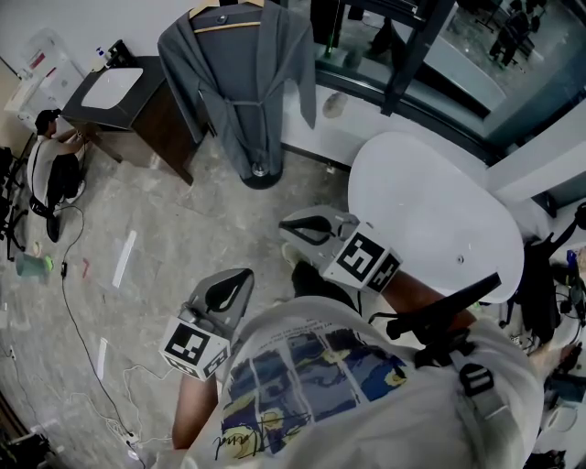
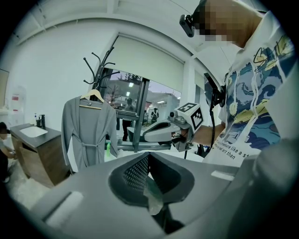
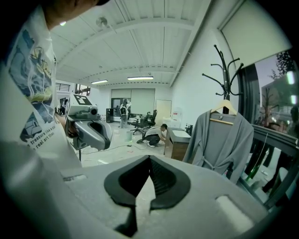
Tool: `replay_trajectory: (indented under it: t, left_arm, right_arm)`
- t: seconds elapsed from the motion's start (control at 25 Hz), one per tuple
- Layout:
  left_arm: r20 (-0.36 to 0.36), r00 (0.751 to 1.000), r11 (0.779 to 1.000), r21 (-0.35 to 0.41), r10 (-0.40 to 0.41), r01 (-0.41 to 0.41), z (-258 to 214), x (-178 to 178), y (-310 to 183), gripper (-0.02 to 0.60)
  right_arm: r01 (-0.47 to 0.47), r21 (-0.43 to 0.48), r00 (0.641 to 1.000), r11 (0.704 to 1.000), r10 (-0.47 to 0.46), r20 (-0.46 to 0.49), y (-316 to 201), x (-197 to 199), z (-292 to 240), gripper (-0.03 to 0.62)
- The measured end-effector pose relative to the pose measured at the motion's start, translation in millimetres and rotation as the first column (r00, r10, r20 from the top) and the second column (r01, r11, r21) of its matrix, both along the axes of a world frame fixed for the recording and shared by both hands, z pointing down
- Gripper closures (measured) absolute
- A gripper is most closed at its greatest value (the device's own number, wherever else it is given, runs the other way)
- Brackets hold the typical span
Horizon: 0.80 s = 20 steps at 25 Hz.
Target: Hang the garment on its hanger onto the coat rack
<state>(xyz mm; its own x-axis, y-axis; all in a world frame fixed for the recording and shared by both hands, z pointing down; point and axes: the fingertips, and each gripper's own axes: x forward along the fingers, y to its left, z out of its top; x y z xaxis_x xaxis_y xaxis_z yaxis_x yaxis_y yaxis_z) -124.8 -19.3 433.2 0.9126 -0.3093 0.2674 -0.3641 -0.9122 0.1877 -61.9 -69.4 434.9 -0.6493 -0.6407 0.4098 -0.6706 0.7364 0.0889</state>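
A grey robe (image 1: pixel 243 82) hangs on a wooden hanger (image 1: pixel 224 16) on the black coat rack, whose round base (image 1: pixel 259 171) stands on the floor. The robe (image 2: pixel 88 135) (image 3: pixel 222 140) hangs full length from the rack's hooks (image 2: pixel 100 70) (image 3: pixel 224 70) in both gripper views. My left gripper (image 1: pixel 240 275) is held low near my body, well short of the robe, jaws shut and empty (image 2: pixel 148 156). My right gripper (image 1: pixel 288 223) is beside it, pointing toward the rack, also shut with nothing in it (image 3: pixel 149 161).
A white bathtub (image 1: pixel 430 211) fills the right side. A dark vanity with a white basin (image 1: pixel 119 101) stands left of the rack, and a person (image 1: pixel 50 165) crouches beside it. Cables (image 1: pixel 82 339) trail over the marble floor. A window wall runs behind the rack.
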Motion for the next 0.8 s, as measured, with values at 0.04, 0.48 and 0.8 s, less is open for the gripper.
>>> replay_trajectory:
  t: [0.04,0.48,0.8]
  left_arm:
    - [0.001,1.0,1.0,0.0,-0.002,0.002,-2,0,0,0.578]
    - [-0.004,1.0,1.0,-0.003,0.001,-0.002,4,-5,-1,0.578]
    - [-0.002,1.0,1.0,-0.013,-0.006,0.006,9,-9,-9,0.578]
  right_arm:
    - [0.002,0.002,1.0,1.0,-0.002,-0.001,1,-1,0,0.592]
    - [0.025,0.017,0.999,1.0,-0.024,-0.03,3,-9,0,0.592]
    - [0.028,0.008,0.999,1.0,-0.028,-0.026,0,-11,6,0.592]
